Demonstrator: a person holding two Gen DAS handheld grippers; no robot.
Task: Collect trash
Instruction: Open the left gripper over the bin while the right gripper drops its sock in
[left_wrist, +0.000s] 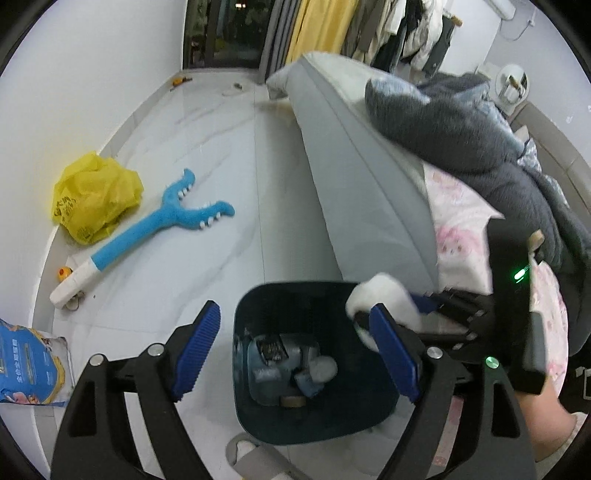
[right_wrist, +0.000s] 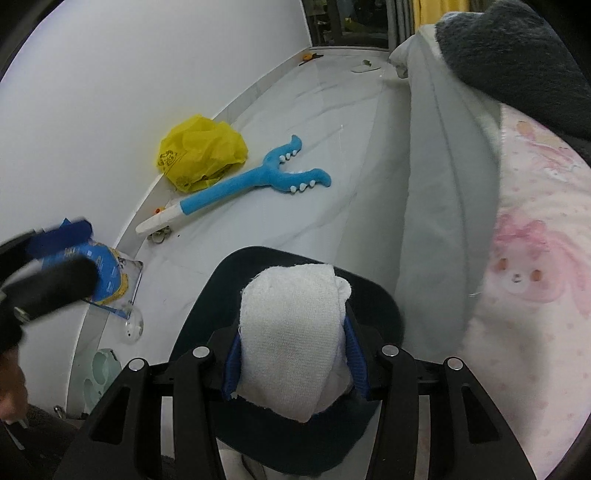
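A wad of white tissue (right_wrist: 295, 332) is clamped between the blue pads of the right gripper (right_wrist: 293, 363) and is held directly over the dark bin (left_wrist: 266, 295). The bin is stood on the pale tiled floor (left_wrist: 207, 147) beside the grey bed edge (left_wrist: 354, 177), with discarded items seen at its bottom. The left gripper (left_wrist: 299, 354) is spread wide above the bin's near rim, and nothing is gripped by it. A yellow plastic bag (left_wrist: 96, 195) and a blue plush toy (left_wrist: 162, 225) are left by the floor's wall edge.
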